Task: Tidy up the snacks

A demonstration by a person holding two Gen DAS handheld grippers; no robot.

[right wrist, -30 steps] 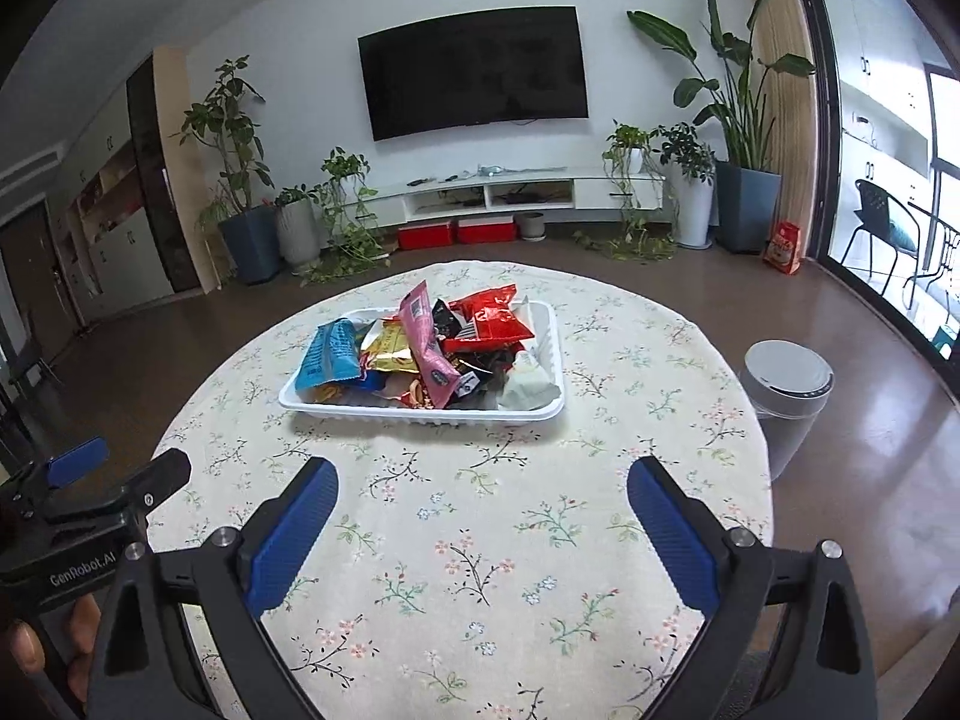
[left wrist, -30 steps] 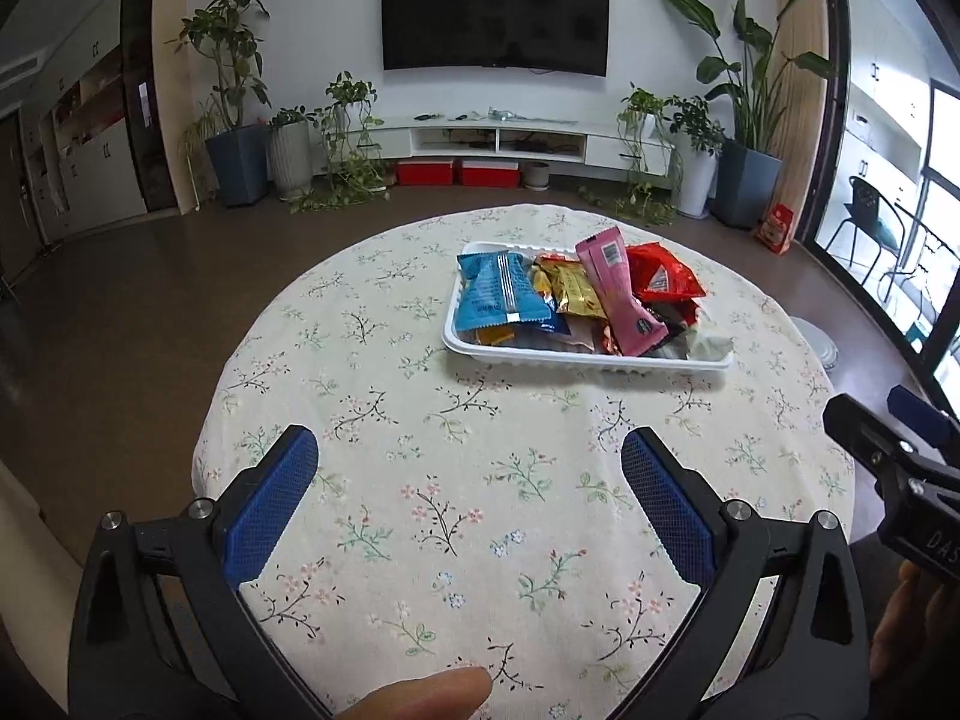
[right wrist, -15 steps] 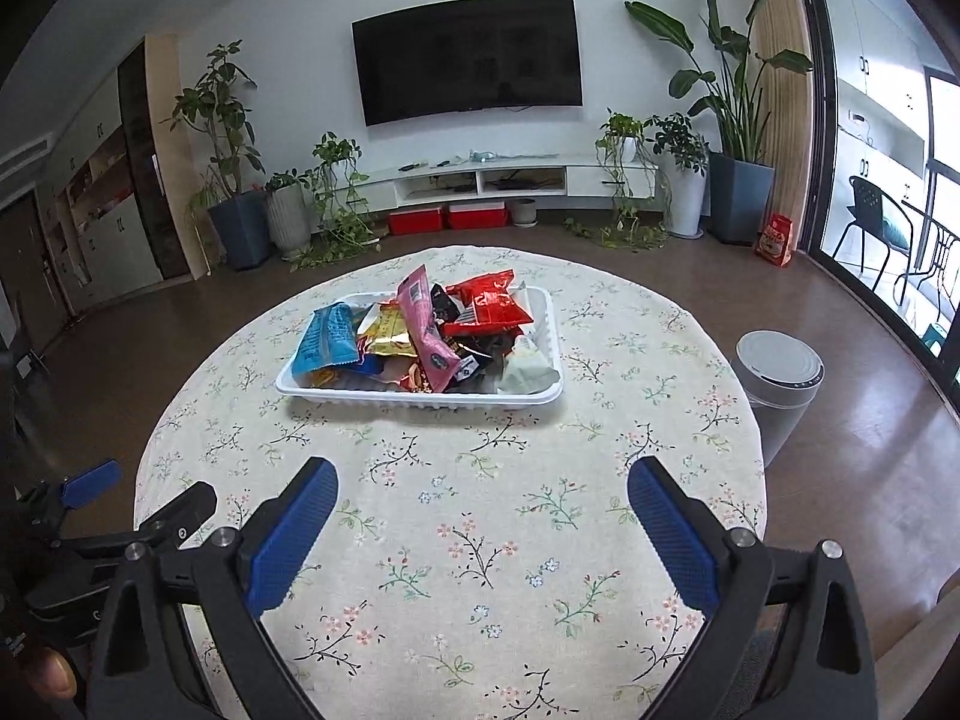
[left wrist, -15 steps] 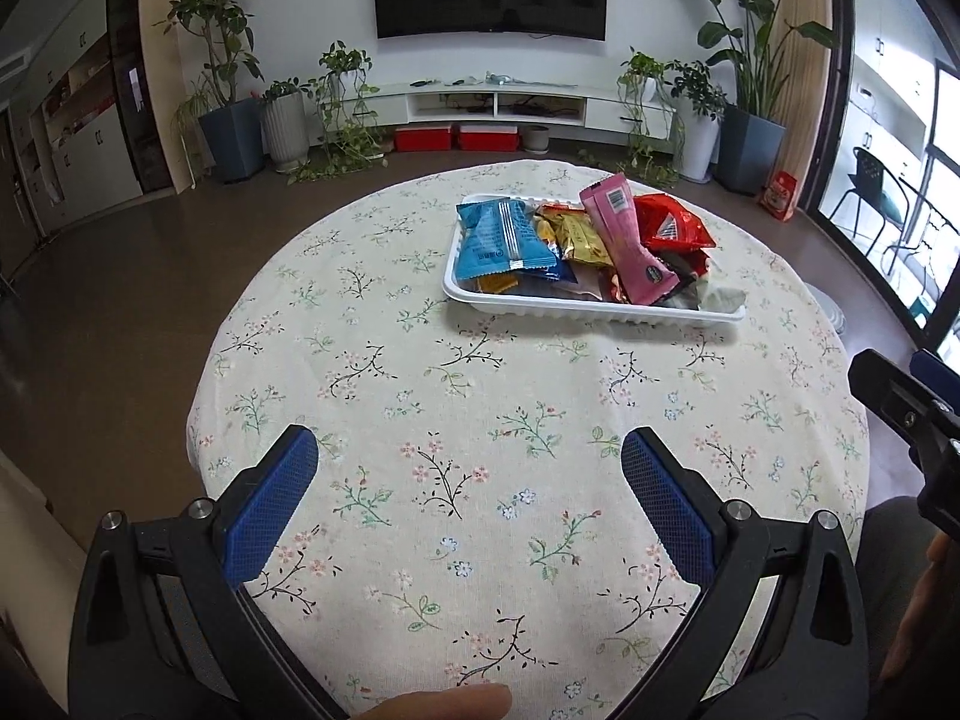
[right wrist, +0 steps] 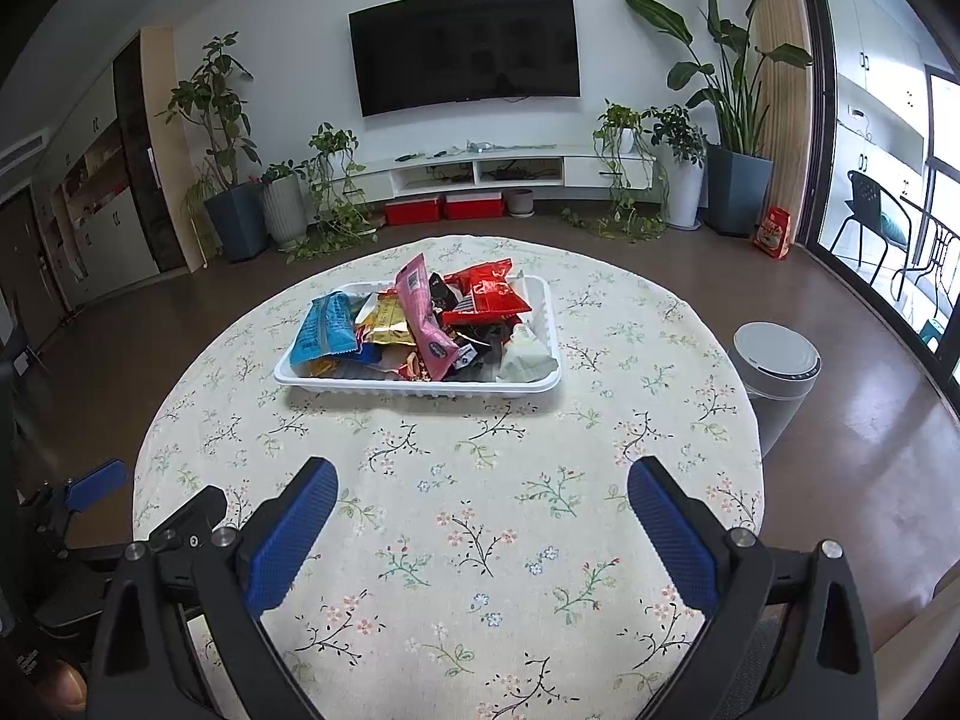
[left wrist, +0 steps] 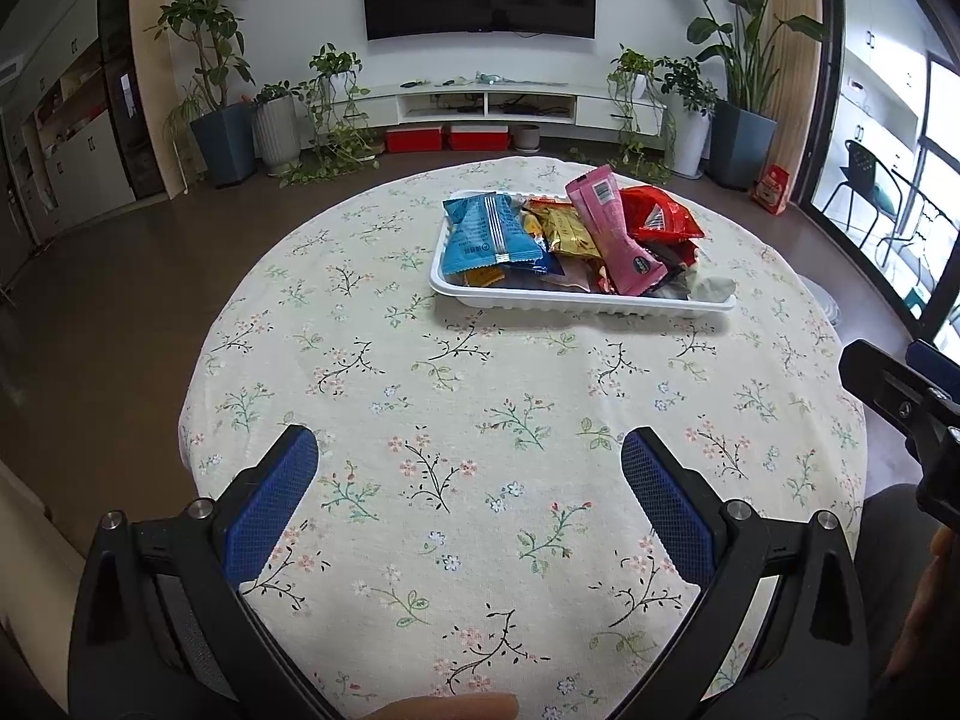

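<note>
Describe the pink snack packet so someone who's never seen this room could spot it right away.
On the round floral table sits a white tray heaped with snacks. The pink packet lies lengthwise across the pile's middle, between gold and red wrappers: the only pink one, long and narrow.

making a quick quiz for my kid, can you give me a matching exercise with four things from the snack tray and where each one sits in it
Seen from the grippers' side of the table.

Things:
1. blue packet
2. pink packet
3. red packet
4. gold packet

Places in the white tray:
A. right of the pink one, toward the back
B. leaning up through the middle of the pile
C. at the left end
D. between the blue one and the pink one

Pairs: 1-C, 2-B, 3-A, 4-D
</note>
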